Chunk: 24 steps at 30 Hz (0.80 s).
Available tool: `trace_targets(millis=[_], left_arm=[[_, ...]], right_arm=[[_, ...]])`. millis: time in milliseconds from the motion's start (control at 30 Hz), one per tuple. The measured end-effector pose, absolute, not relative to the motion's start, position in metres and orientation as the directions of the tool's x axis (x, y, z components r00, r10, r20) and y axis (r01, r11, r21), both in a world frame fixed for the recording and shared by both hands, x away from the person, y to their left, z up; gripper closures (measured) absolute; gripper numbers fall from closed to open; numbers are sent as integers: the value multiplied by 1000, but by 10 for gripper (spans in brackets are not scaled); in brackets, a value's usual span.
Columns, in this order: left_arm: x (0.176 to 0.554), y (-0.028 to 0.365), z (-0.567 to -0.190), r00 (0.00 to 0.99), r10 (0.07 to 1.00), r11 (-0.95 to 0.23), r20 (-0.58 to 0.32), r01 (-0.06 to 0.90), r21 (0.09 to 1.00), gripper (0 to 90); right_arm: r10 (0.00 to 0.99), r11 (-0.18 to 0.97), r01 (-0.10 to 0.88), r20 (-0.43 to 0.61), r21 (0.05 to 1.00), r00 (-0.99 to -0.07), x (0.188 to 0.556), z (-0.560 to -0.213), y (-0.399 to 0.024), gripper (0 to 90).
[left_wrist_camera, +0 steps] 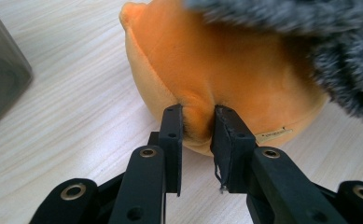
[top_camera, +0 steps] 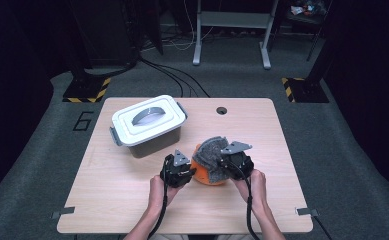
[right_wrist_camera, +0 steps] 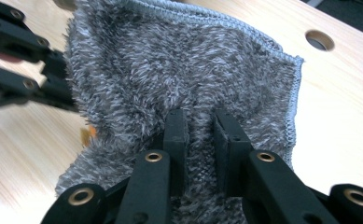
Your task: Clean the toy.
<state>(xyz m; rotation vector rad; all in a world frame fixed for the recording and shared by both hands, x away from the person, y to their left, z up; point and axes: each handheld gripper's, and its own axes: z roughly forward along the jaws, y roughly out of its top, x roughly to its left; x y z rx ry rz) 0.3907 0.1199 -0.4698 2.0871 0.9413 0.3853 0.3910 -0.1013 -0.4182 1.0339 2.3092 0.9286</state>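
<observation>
Pinching orange plush (left_wrist_camera: 226, 70), the left gripper (left_wrist_camera: 198, 122) grips; the right gripper (right_wrist_camera: 200, 130) clamps grey fuzzy fabric (right_wrist_camera: 184, 70).

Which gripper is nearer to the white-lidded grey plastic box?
Left. The left gripper, pinching the orange plush toy, sits just below the white-lidded grey plastic box. The right gripper, clamped on the grey fuzzy cloth, is farther right.

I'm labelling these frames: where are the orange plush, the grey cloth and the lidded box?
Orange plush (left_wrist_camera: 226, 70), left gripper view, on its rounded side.
Grey cloth (right_wrist_camera: 179, 70), right gripper view, on its fuzzy middle.
Lidded box (top_camera: 149, 118), high view, on the white lid's handle.
</observation>
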Motion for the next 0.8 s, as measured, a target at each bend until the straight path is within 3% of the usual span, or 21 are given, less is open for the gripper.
trace_targets(millis=[600,800], left_arm=[[391,121,-471,684,728,-404,-48,485,776,732],[392,122,-471,688,723,-411,-53,491,768,679]], right_arm=[[840,393,571,-29,721,-542,390,-446,-148,766],[853,372,593,-12,714,-521,394,-455,-154,768]])
